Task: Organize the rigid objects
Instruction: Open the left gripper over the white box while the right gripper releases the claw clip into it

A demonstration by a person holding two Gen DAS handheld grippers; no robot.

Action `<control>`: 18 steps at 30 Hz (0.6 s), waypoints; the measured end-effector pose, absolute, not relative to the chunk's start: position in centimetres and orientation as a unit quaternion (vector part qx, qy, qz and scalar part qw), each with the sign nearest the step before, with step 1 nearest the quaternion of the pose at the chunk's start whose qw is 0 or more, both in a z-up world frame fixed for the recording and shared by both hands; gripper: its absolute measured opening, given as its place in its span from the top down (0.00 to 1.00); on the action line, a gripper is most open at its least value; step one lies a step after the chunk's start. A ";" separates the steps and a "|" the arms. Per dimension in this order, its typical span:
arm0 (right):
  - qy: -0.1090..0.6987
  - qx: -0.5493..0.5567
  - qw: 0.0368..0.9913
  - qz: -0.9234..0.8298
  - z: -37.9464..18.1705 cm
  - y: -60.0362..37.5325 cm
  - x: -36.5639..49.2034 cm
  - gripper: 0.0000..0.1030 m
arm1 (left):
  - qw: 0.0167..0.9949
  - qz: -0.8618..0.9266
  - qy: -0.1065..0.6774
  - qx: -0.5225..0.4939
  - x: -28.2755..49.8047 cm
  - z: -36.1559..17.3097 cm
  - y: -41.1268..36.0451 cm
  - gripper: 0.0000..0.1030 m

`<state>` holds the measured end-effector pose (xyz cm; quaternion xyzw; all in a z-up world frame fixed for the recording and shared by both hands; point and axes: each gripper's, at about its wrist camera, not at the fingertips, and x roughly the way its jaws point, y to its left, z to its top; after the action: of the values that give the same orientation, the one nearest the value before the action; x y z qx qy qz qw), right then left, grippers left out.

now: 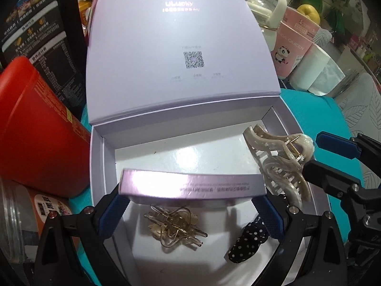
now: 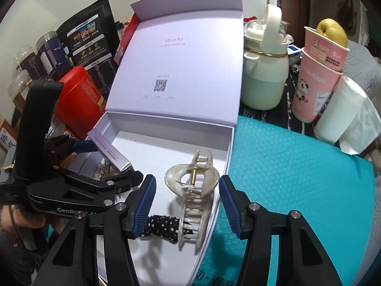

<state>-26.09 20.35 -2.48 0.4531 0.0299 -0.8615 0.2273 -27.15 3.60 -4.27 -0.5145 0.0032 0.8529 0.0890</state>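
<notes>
An open lavender gift box (image 1: 102, 166) (image 2: 228, 143) stands on a teal mat, lid upright. My left gripper (image 1: 190, 212) is shut on a small lavender carton (image 1: 193, 184) (image 2: 108, 151), held just above the box's floor. Below it lie a clear star-shaped hair clip (image 1: 175, 230) (image 2: 102, 170) and a black polka-dot bow clip (image 1: 247, 242) (image 2: 164, 226). A large cream claw clip (image 1: 278, 157) (image 2: 195, 190) leans against the box's right wall. My right gripper (image 2: 188, 202) (image 1: 316, 155) is open, its pads either side of the claw clip without touching it.
A red tin (image 1: 35, 131) (image 2: 81, 95) and jars (image 2: 26, 59) crowd the box's left. A cream kettle (image 2: 264, 71), stacked pink cups with a yellow fruit on top (image 2: 316, 76) and a tissue roll (image 2: 338, 114) stand at the right back. The teal mat (image 2: 297, 178) lies right of the box.
</notes>
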 end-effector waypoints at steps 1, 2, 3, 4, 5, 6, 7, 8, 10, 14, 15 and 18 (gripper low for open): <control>0.030 0.451 0.228 -0.862 -2.3 20.5 -26.0 0.47 | 0.088 0.856 0.006 -0.509 -26.9 -4.0 3.7 0.04; 0.030 0.449 0.228 -0.863 -2.1 20.6 -25.8 0.46 | 0.087 0.860 0.009 -0.503 -26.7 -3.6 3.9 0.03; 0.032 0.448 0.227 -0.864 -1.9 20.6 -25.7 0.44 | 0.085 0.862 0.010 -0.499 -26.5 -3.3 3.9 0.02; 0.032 0.446 0.227 -0.865 -1.8 20.6 -25.6 0.44 | 0.084 0.865 0.010 -0.495 -26.3 -3.0 3.9 0.02; 0.033 0.445 0.226 -0.866 -1.6 20.6 -25.5 0.44 | 0.080 0.868 0.011 -0.491 -26.2 -2.7 4.0 0.02; 0.033 0.444 0.225 -0.867 -1.4 20.7 -25.3 0.44 | 0.079 0.871 0.012 -0.485 -26.0 -2.3 4.0 0.02; 0.033 0.440 0.225 -0.869 -1.2 20.7 -25.0 0.44 | 0.079 0.874 0.011 -0.480 -26.2 -2.2 3.8 0.02; 0.034 0.435 0.225 -0.871 -0.9 20.8 -24.7 0.43 | 0.079 0.877 0.012 -0.475 -26.1 -1.9 3.8 0.02; 0.036 0.425 0.223 -0.876 -0.4 20.9 -24.0 0.42 | 0.076 0.880 0.014 -0.468 -25.3 -1.4 2.3 0.02; 0.035 0.412 0.220 -0.884 0.8 21.0 -22.7 0.42 | 0.075 0.886 0.018 -0.457 -24.3 -0.2 2.1 0.01; 0.036 0.408 0.220 -0.885 1.1 21.1 -22.4 0.42 | 0.076 0.887 0.019 -0.454 -24.7 -0.3 3.3 0.01; 0.040 0.399 0.217 -0.890 2.1 21.2 -21.4 0.42 | 0.075 0.891 0.024 -0.447 -23.9 0.8 3.7 0.01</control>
<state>-21.42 21.23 2.13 0.3990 0.0400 -0.8900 0.2169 -23.90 3.67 0.81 -0.4473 0.0239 0.8909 0.0746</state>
